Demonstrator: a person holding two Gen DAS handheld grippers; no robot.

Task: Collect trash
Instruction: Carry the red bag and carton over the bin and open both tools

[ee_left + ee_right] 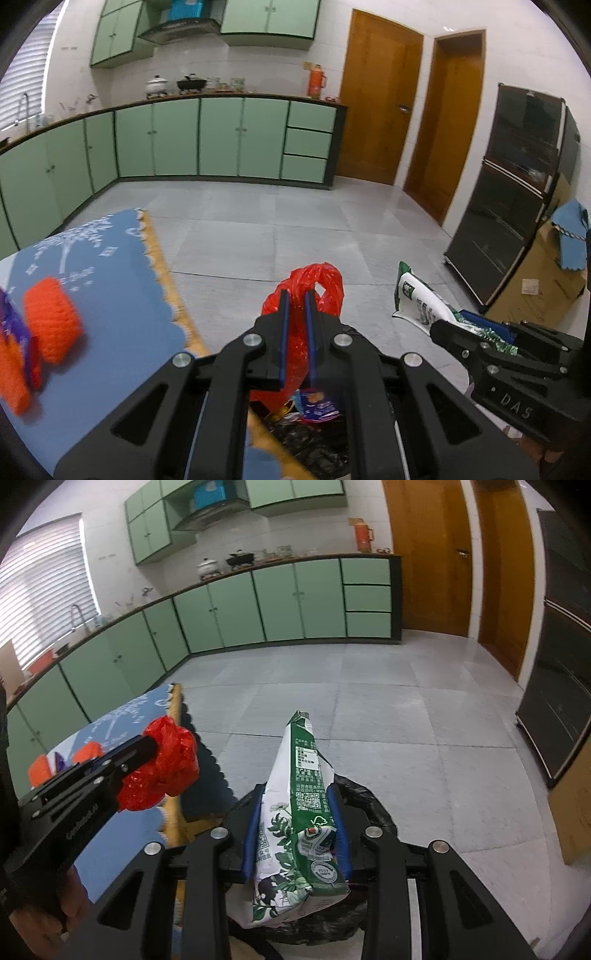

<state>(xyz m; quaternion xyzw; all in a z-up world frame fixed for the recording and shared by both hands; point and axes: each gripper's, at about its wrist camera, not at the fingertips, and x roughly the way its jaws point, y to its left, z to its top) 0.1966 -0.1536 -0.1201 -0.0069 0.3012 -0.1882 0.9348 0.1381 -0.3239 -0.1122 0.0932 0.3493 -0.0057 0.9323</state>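
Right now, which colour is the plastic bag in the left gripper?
Red plastic bag, clearest in the left wrist view.

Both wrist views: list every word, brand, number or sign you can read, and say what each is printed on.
"DAS": white letters on the black body of the right gripper, seen from the left wrist view.
Pale lettering on the body of the left gripper: too blurred to read.
Green-and-white carton, held in the right jaws: QR code, round seals and blocks of small print, none legible.
Blue wrapper below the red plastic bag: print too blurred.
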